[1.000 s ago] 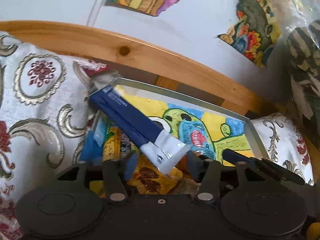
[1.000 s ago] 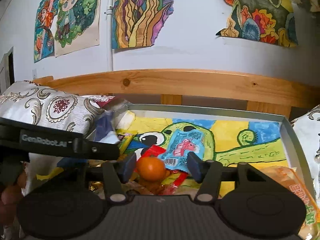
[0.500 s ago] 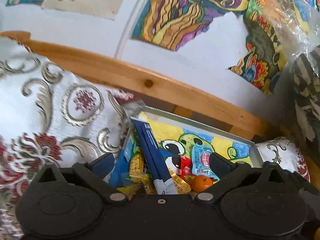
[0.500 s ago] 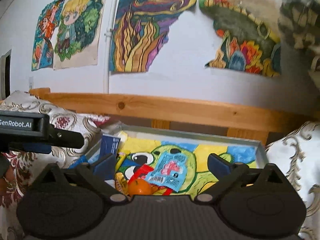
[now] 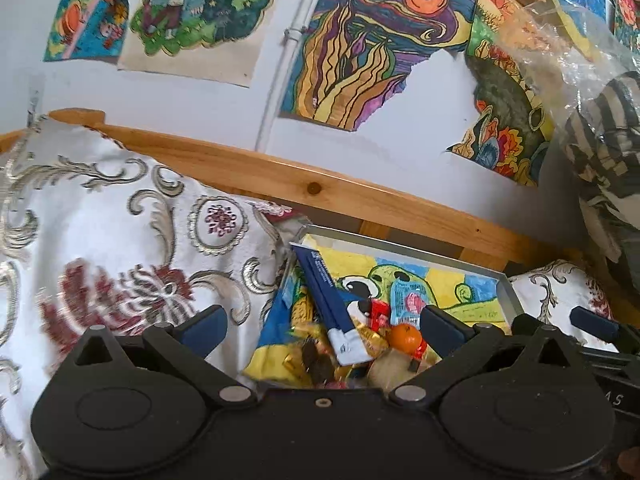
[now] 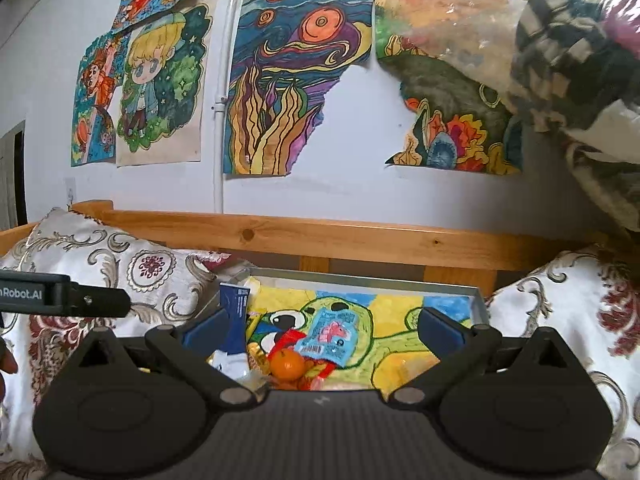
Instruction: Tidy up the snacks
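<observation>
Your left gripper (image 5: 322, 326) hangs above the near left end of the metal tray (image 5: 505, 285) with its jaws spread wide and nothing between them; your right gripper (image 6: 323, 326) stands the same way, wide apart and empty, facing the tray's middle.

The snacks sit heaped in the tray's near left corner; a long blue packet (image 5: 326, 297) with a white end lies slanted along the left wall, its far tip close to the back corner; an orange (image 5: 405, 338) rests just right of the packet's white end, with red wrappers (image 5: 378, 316) touching it; a light blue sachet (image 6: 330, 334) lies flat beside them, toward the middle; yellow wrappers (image 5: 298, 354) crowd the left wall below the packet.

The right half of the tray floor is bare drawing, green and yellow, so you have free room there up to the right wall (image 6: 480, 304); the back wall runs just under the wooden rail (image 6: 360, 240), leaving little space behind it.

A patterned cushion (image 5: 120, 240) presses against the tray's left edge and overhangs the corner; a second cushion (image 6: 560, 320) stands just beside the right edge; both hem the tray in sideways.

From the right wrist view, the left gripper's body (image 6: 64, 295) reaches in from the left over the cushion, well clear of your right fingers (image 6: 440, 327).
</observation>
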`<state>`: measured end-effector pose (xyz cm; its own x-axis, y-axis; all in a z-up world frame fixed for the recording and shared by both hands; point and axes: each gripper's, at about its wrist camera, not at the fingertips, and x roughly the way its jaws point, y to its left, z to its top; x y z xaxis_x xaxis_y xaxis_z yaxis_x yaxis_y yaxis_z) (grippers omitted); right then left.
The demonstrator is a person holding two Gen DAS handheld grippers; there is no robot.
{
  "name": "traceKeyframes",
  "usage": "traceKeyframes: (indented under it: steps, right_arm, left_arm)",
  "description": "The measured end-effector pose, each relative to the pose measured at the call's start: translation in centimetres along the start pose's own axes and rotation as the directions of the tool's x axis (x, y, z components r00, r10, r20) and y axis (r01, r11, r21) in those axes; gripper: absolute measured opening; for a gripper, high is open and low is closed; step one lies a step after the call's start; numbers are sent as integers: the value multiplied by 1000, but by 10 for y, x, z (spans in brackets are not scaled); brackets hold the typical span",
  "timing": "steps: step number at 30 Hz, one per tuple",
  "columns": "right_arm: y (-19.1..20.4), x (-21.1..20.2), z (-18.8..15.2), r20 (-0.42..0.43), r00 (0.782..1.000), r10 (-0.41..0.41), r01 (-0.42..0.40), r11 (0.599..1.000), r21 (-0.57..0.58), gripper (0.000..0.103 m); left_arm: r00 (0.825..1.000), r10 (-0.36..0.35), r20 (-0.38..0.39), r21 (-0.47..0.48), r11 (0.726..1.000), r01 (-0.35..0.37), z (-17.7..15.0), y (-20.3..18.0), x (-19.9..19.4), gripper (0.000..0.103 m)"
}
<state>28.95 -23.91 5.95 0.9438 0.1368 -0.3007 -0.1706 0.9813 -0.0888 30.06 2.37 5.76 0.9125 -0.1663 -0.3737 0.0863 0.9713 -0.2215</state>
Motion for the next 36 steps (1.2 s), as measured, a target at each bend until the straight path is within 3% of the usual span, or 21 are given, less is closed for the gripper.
traceKeyframes:
  steps: [21, 36]
  right_arm:
    - [10, -98, -25, -11, 1000, 3, -3, 999, -32, 103]
    - [7, -158, -46, -8, 999, -49, 49, 999, -1, 103]
  left_arm:
    - [998, 51, 25, 61, 997, -52, -45, -19, -100, 102]
    - [998, 54, 45, 103, 993, -58, -77, -33, -152, 102]
